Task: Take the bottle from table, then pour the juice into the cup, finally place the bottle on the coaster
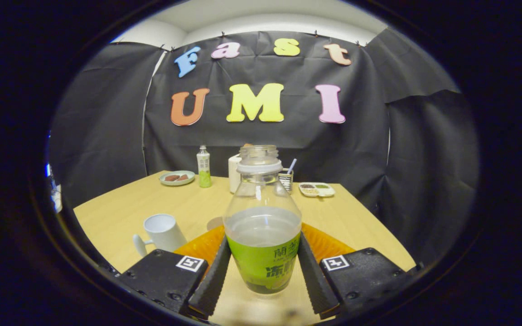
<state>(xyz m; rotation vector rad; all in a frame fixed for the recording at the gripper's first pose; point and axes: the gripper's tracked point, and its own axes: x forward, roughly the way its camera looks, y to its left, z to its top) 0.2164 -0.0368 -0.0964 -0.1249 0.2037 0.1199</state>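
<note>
A wooden-topped table in a black-draped booth is seen along the two black ribbed fingers of a hand-held gripper.

Left of the fingers and just ahead of them, a white handled cup is seen standing upright, its mouth open; whether anything has been poured into it cannot be told. Further beyond, a small pale-green plate with brown pieces and a slim bottle with a green lower half are set near the far edge.

Between the fingers, a clear plastic bottle with a green label and no cap is held upright, both ribbed pads being pressed against its lower sides. It is roughly half filled with a pale liquid. Whether its base rests on the tabletop or is just lifted cannot be told.

Directly behind the bottle and just beyond the fingertips, an orange ribbed round coaster is laid flat, showing on both sides of the bottle. Beyond it stand a white box-like container and a small holder with a straw; to the right, a white divided dish.

The taking of the bottle is judged to be done or nearly so. The pouring into the cup and the setting down on the coaster appear to be left.
</note>
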